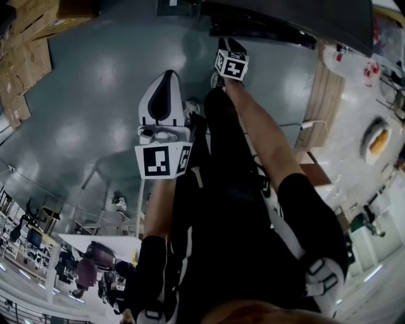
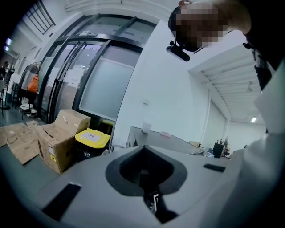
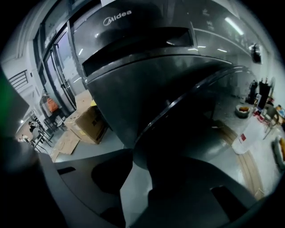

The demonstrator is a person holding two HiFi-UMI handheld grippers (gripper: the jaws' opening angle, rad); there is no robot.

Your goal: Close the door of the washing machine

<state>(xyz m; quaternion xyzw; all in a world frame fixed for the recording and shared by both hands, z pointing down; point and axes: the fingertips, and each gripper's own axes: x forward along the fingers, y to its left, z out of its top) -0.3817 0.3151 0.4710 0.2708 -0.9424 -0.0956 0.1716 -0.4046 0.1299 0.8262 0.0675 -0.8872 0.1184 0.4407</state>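
From the head view we looked steeply down on the washer (image 1: 285,19), a dark bulk at the top of the frame. The right gripper (image 1: 229,45) was stretched out right up against it, marker cube facing us. The left gripper (image 1: 166,79) hung further from the washer, over bare floor (image 1: 95,82). Boxes (image 1: 25,50) lay well off to the washer's left, and pale boards (image 1: 324,95) just to its right.

On to the left gripper view, where the left gripper (image 2: 144,171) was clenched, jaws together with nothing between them. It pointed away from the washer, which did not show here. Instead we saw cardboard boxes (image 2: 58,142), a yellow-lidded bin (image 2: 91,142) and glass doors (image 2: 89,75).

And the right gripper view was where it all happened. The washer (image 3: 133,35) filled the frame, and its door (image 3: 178,102) stood open, swung out from the front towards us. The right gripper (image 3: 136,156) had its jaws partly apart, a wedge of floor showing between them. The door's lower rim sat right at the tips. It was too dark there for us to tell whether the pads pressed on that rim. A box (image 3: 91,122) sat on the floor to the washer's left.
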